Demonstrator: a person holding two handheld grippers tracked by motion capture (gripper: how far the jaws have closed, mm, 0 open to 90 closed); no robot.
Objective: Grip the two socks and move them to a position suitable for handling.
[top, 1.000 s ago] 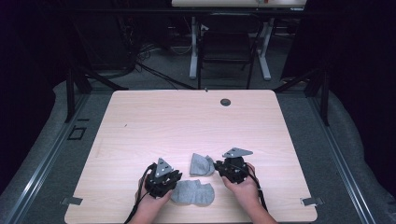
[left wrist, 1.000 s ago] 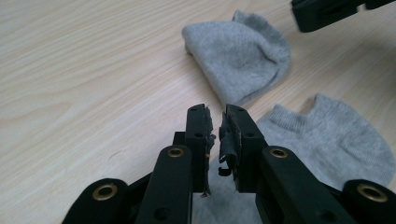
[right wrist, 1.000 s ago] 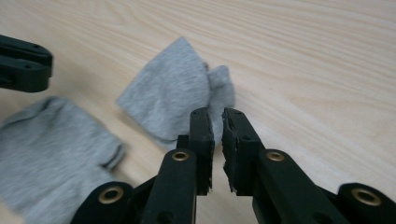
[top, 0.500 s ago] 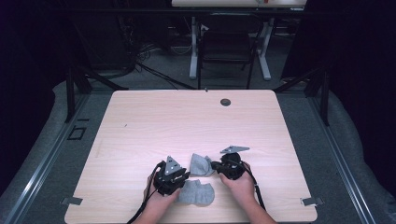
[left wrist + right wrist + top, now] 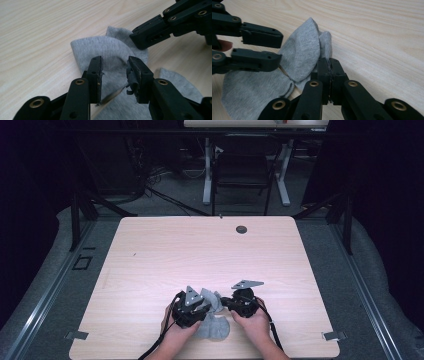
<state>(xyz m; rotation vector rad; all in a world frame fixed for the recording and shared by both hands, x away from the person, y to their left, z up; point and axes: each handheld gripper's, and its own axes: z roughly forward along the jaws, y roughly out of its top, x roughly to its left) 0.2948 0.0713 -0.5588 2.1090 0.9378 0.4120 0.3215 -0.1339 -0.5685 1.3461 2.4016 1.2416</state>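
Your right tongs [image 5: 329, 65] are clenched on the gray sock's [image 5: 302, 53] edge; your left tongs [image 5: 115, 72] stand released over it (soft, light, floppy), so pinch the fold between them.

Left gripper [image 5: 115, 73] was held low with jaws parted; right gripper [image 5: 329, 75] was held opposite, jaws pressed together, both hands gripped near the body
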